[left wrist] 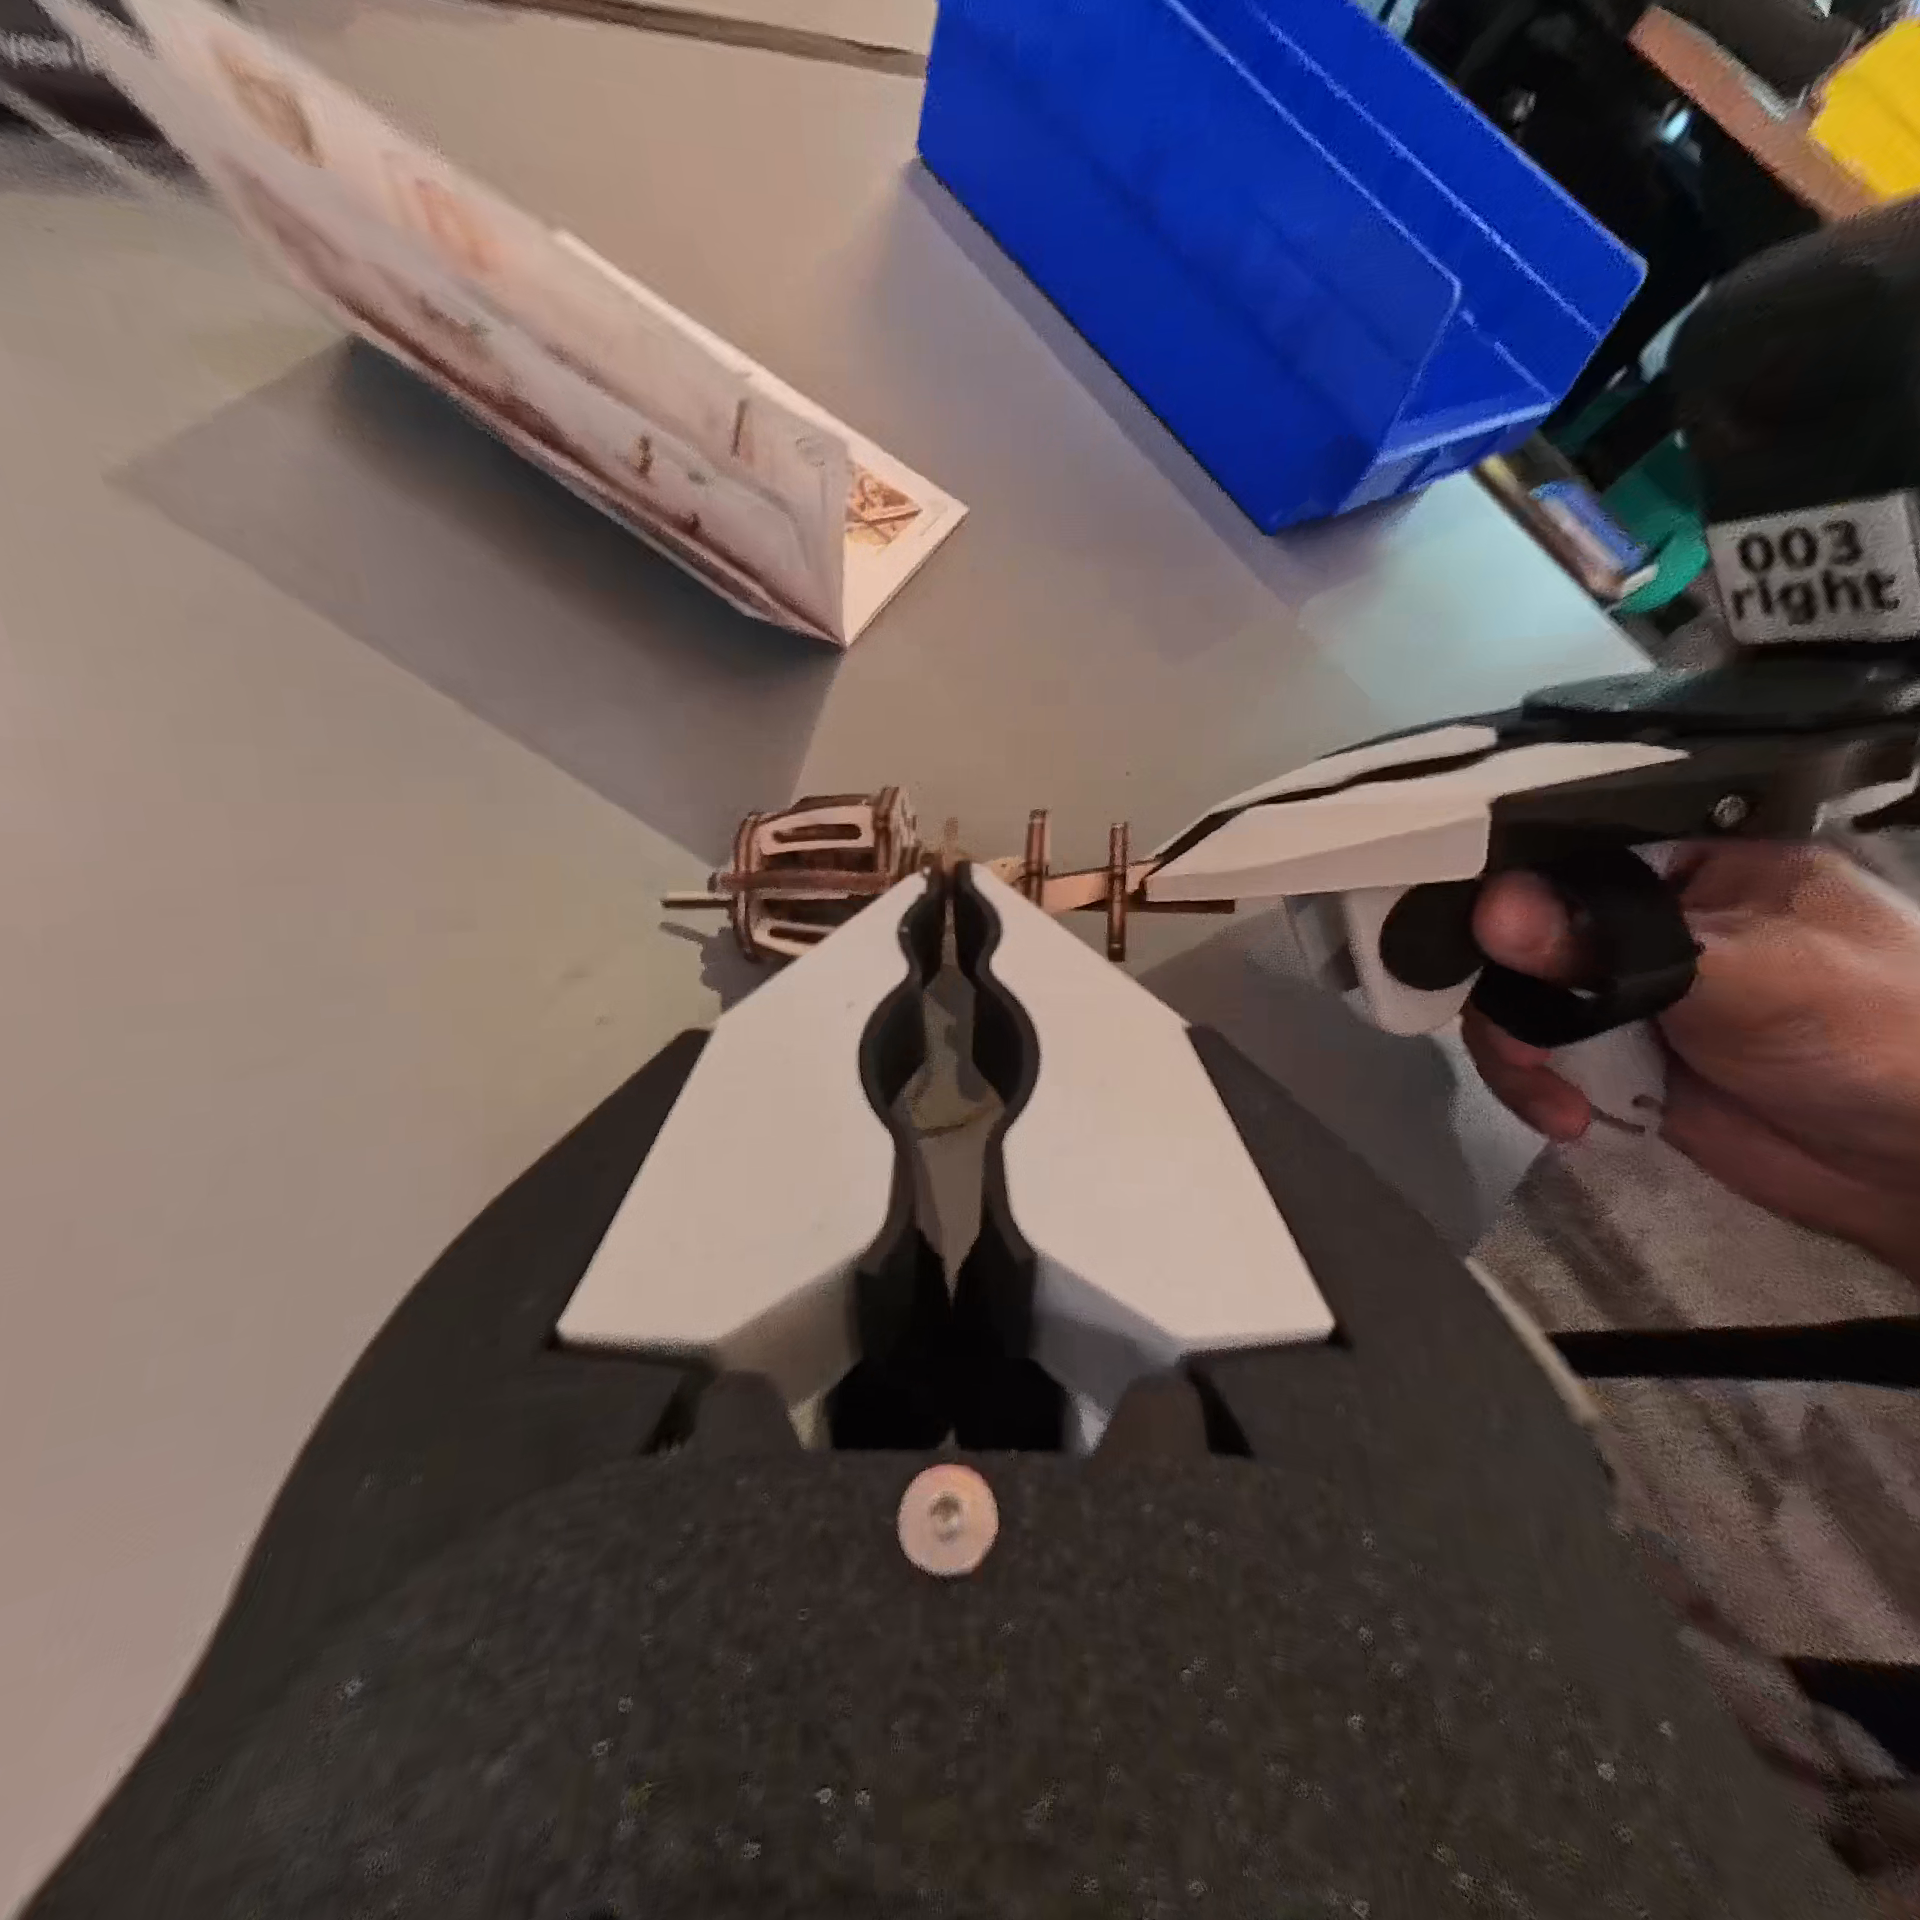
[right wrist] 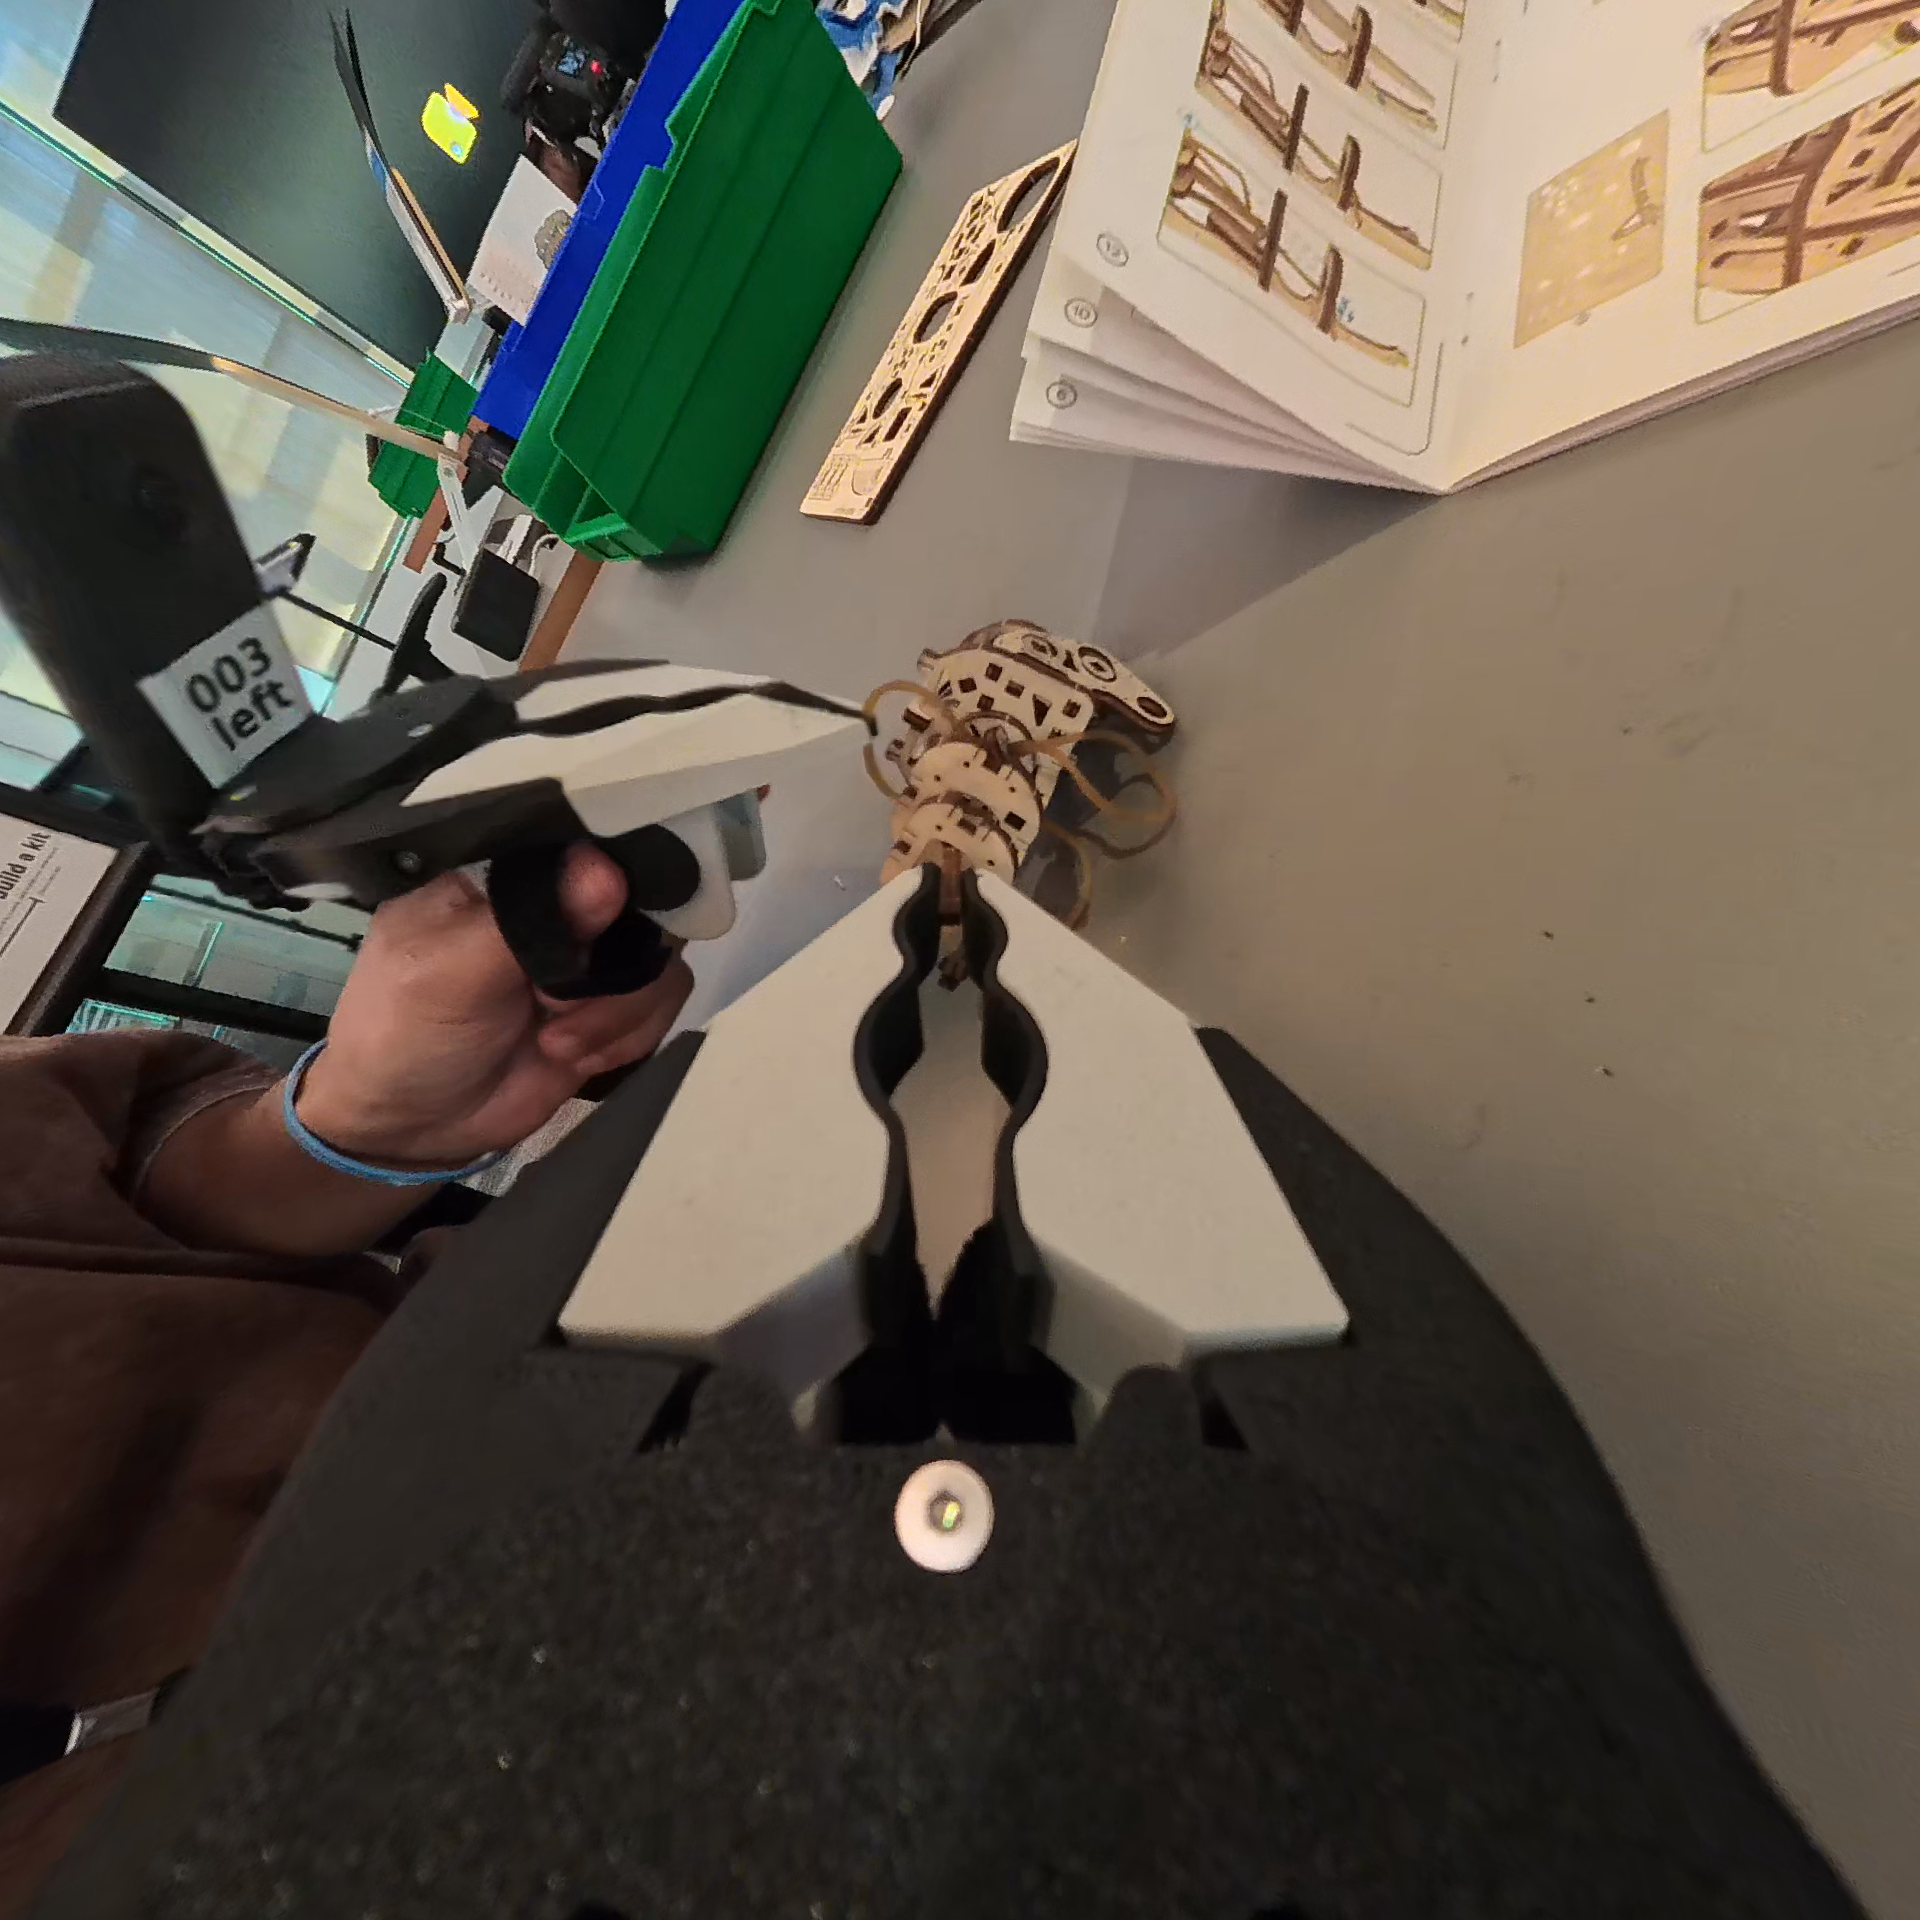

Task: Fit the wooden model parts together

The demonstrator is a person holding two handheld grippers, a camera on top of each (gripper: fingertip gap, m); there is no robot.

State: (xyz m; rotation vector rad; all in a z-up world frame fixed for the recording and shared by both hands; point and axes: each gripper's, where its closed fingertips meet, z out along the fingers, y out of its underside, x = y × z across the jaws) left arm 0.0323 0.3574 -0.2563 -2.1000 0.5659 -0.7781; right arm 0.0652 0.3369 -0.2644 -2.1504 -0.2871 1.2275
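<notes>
The wooden model (left wrist: 821, 873) lies on the grey table: a cage-like drum on the left and two discs (left wrist: 1117, 888) on a flat shaft. In the right wrist view the model (right wrist: 997, 748) carries several tan rubber band loops (right wrist: 1132, 810). My left gripper (left wrist: 948, 873) is shut at the model's middle. In the right wrist view, the left gripper (right wrist: 862, 717) appears to pinch a rubber band loop. My right gripper (right wrist: 948, 883) is shut on the shaft's end (right wrist: 948, 920). In the left wrist view, the right gripper (left wrist: 1148, 883) comes in from the right.
An open instruction booklet (left wrist: 540, 343) (right wrist: 1455, 208) stands behind the model. A blue bin (left wrist: 1247, 260), a green bin (right wrist: 707, 291) and a punched-out wooden sheet (right wrist: 935, 332) lie farther back. The table edge (left wrist: 1558, 582) runs close on the right. A person's hands (left wrist: 1766, 987) (right wrist: 468, 1018) hold the grippers. One gripper's finger ends stand about 5 cm off the other's.
</notes>
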